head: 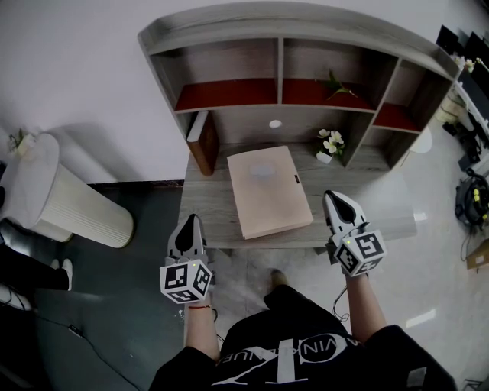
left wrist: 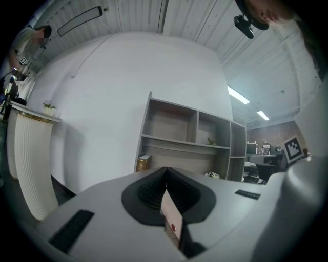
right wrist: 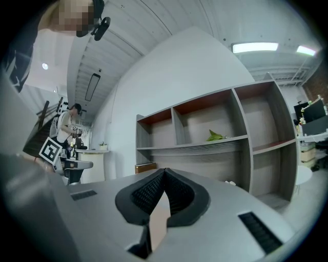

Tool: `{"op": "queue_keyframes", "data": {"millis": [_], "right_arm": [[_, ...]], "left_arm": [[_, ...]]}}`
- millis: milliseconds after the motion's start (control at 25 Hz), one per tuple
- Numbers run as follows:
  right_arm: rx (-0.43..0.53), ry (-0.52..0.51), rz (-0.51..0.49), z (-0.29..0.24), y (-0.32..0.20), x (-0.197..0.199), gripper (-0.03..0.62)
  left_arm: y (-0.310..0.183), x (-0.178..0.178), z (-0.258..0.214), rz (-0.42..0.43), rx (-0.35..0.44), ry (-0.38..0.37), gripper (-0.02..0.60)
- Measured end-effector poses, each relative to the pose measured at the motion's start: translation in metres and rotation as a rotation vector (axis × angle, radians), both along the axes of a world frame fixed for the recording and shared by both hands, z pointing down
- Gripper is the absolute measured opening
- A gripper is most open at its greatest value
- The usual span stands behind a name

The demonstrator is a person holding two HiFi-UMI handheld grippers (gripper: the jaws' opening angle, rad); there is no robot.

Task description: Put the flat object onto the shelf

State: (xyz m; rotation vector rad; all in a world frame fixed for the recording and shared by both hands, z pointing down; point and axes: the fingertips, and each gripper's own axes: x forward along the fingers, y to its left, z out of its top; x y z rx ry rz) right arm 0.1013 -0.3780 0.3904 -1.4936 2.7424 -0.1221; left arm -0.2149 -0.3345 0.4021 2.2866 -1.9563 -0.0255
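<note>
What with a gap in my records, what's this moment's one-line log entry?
flat object: on desk, ungrasped | left tongs: shut, empty | right tongs: shut, empty

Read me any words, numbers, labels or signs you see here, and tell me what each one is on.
"UE" and "VINA", fragments only: white print on the person's black shirt; the rest cannot be read.
No letters on the left marker cube or the right marker cube: square patterns only.
Too small to read: a dark mark at one edge of the flat object.

The flat object [head: 269, 191] — pale tan, possibly a folder — is lying slightly askew in front of the grey shelf [head: 306, 23], whose upper compartments are red-floored.
</note>
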Motion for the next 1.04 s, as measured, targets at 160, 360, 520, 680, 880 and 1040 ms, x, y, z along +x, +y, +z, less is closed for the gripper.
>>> {"op": "queue_keyframes", "data": {"millis": [160, 360, 520, 680, 880, 1040], "right_arm": [[0.006, 0.013, -0.01, 0.001, 0.002, -0.004, 0.009], [0.011, 0.017, -0.009, 0.0, 0.002, -0.005, 0.009], [0.01, 0.014, 0.003, 0.001, 0.001, -0.002, 0.009], [0.002, 0.009, 0.006, 0.003, 0.0, 0.0, 0.009], [-0.016, -0.005, 0.016, 0.007, 0.0, 0.003, 0.009], [-0.024, -0.013, 0.019, 0.011, -0.004, 0.006, 0.009]], "left_arm": [[0.0, 0.0, 0.002, 0.001, -0.003, 0.001, 0.005], [0.001, -0.002, 0.002, -0.002, -0.006, 0.006, 0.005], [0.001, -0.005, 0.003, -0.008, -0.002, 0.01, 0.005], [0.002, -0.006, 0.004, -0.015, -0.005, 0.012, 0.005], [0.001, -0.006, 0.005, -0.017, -0.008, 0.021, 0.005], [-0.002, -0.006, 0.007, -0.021, -0.011, 0.023, 0.005]]}}
